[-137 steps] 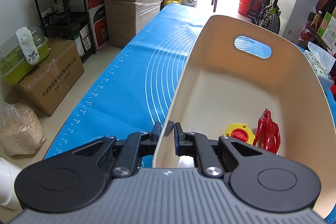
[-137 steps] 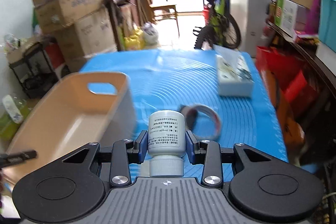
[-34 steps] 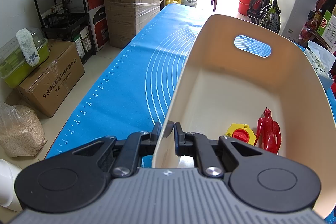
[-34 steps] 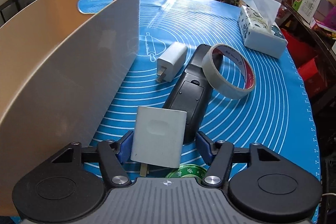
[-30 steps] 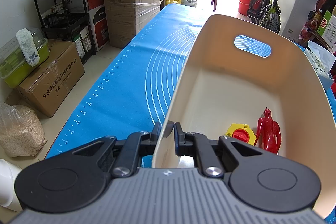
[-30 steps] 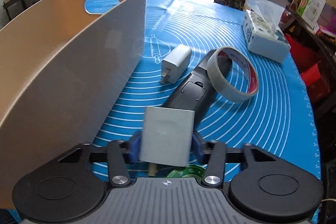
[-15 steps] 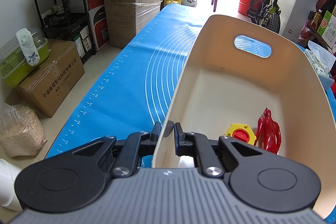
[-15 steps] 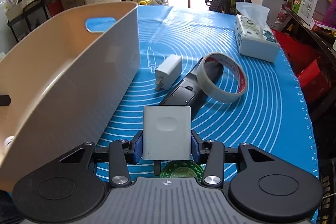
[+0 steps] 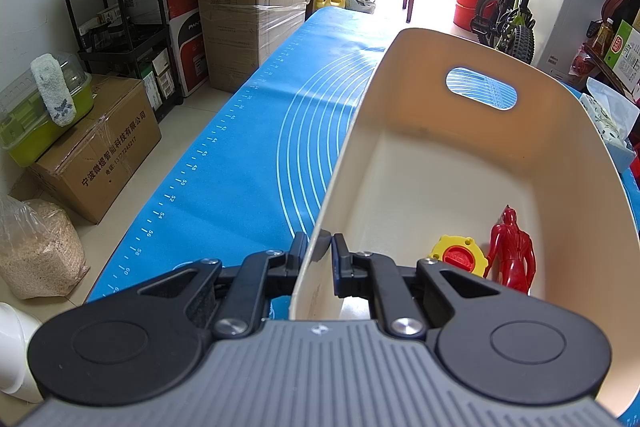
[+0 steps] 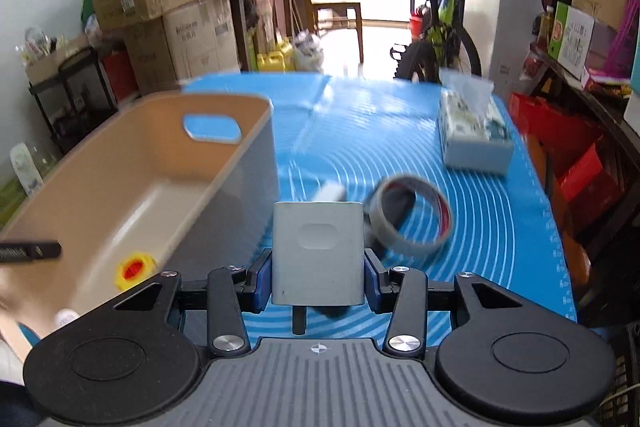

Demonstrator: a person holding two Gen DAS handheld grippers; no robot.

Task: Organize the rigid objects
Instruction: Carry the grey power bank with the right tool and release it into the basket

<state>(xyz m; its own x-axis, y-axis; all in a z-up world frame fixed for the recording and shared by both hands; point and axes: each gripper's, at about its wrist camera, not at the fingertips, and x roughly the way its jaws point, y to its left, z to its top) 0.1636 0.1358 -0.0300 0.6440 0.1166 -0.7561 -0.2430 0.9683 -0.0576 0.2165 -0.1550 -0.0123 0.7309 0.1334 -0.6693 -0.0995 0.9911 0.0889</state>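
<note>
My left gripper [image 9: 320, 251] is shut on the near rim of the beige bin [image 9: 440, 167]. Inside the bin lie a red figure [image 9: 512, 247] and a yellow-and-red disc [image 9: 458, 255]. My right gripper [image 10: 318, 279] is shut on a white charger block [image 10: 318, 251], held above the blue mat to the right of the bin [image 10: 132, 187]. The disc [image 10: 134, 269] shows in the bin there too. On the mat beyond lie a second white charger [image 10: 330, 191], a tape roll [image 10: 412, 219] and a dark remote, mostly hidden.
A tissue box [image 10: 474, 131] stands at the mat's far right. The blue mat [image 9: 240, 167] runs left of the bin to the table edge. Cardboard boxes [image 9: 248, 7], a shelf and a bicycle [image 10: 436, 27] surround the table.
My right gripper closed on the white charger block and lifted it up off the mat, level with the bin's rim. My left gripper has not moved.
</note>
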